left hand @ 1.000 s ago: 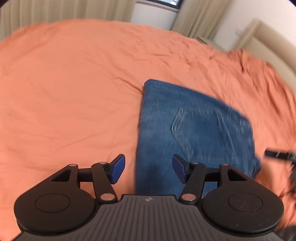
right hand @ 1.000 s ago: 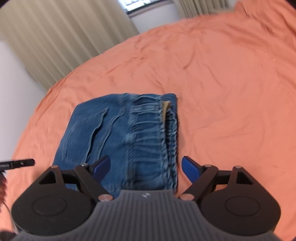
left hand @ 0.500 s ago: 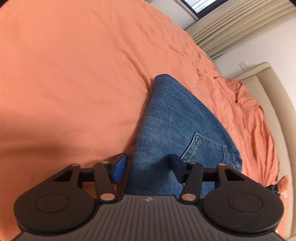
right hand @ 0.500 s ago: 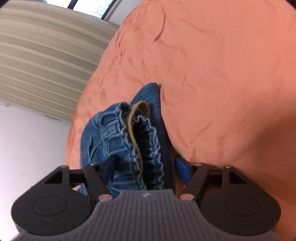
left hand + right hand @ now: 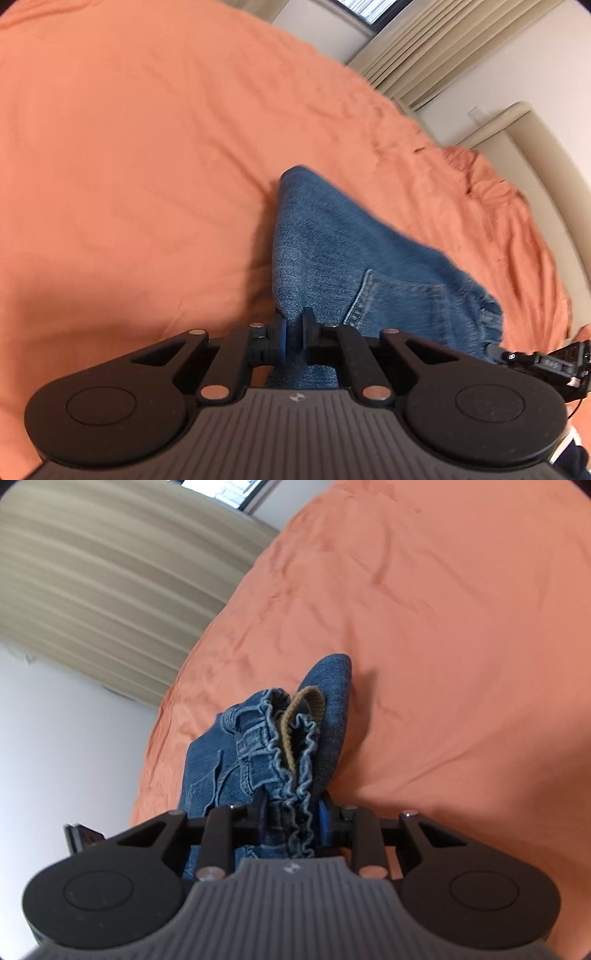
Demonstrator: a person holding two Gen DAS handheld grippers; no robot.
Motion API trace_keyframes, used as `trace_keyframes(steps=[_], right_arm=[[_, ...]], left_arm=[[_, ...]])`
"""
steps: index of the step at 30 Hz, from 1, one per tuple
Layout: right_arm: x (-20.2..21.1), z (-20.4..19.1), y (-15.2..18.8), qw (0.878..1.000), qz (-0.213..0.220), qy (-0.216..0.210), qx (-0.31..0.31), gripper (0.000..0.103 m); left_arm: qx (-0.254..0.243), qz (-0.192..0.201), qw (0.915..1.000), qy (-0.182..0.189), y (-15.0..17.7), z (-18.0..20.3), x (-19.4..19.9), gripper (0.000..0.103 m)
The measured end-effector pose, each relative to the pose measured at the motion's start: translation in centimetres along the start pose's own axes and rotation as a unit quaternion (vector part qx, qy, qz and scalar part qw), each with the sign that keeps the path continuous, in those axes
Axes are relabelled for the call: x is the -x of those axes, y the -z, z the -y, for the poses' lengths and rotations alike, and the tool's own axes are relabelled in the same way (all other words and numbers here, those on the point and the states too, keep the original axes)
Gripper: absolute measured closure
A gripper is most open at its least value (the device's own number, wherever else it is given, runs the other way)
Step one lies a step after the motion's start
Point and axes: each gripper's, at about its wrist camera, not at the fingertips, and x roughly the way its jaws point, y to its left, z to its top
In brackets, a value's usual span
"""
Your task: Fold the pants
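Folded blue jeans [image 5: 332, 251] lie on the orange bed sheet [image 5: 129, 147]. My left gripper [image 5: 291, 334] is shut on the near folded edge of the jeans, beside a back pocket [image 5: 399, 302]. My right gripper [image 5: 291, 812] is shut on the gathered elastic waistband [image 5: 291, 753] of the jeans [image 5: 214, 768], where a tan inner band [image 5: 303, 709] shows. The right gripper's tip shows at the right edge of the left wrist view [image 5: 535, 360]. The jeans' underside is hidden.
The orange sheet [image 5: 443, 627] covers the whole bed. Beige curtains [image 5: 92, 590] and a window [image 5: 369, 14] stand beyond the far edge. A beige padded headboard [image 5: 546, 155] runs along the right side, with bunched sheet [image 5: 480, 173] near it.
Both grippers came down onto the jeans and closed: the left on the folded edge, the right on the waistband. Both were open and above the jeans a second ago.
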Motion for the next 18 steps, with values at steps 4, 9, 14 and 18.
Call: trace_keyframes(steps=[4,9,14,18], right_arm=[[1.3,-3.5,0.1,1.0,-0.004,0.001,0.013,0.083],[0.0,-10.6,1.1,0.998,-0.022,-0.018,0.055,0.083],[-5.4,-16.0,2.6,0.996,-0.046,-0.043,0.067,0.083],[-11.2,-19.1,4.1,0.994,-0.072,-0.055,0.067,0.083]], left_arm=[[-0.03,0.007,0.9995,-0.001,-0.4,1.0,3.5,0.095],[-0.028,0.026,0.9991,-0.021,-1.5,-1.2,9.3,0.095],[-0.033,0.031,0.996,-0.076,-2.8,-5.0,15.0,0.095],[-0.028,0.041,0.9912,-0.123,-4.1,-8.5,18.3,0.095]])
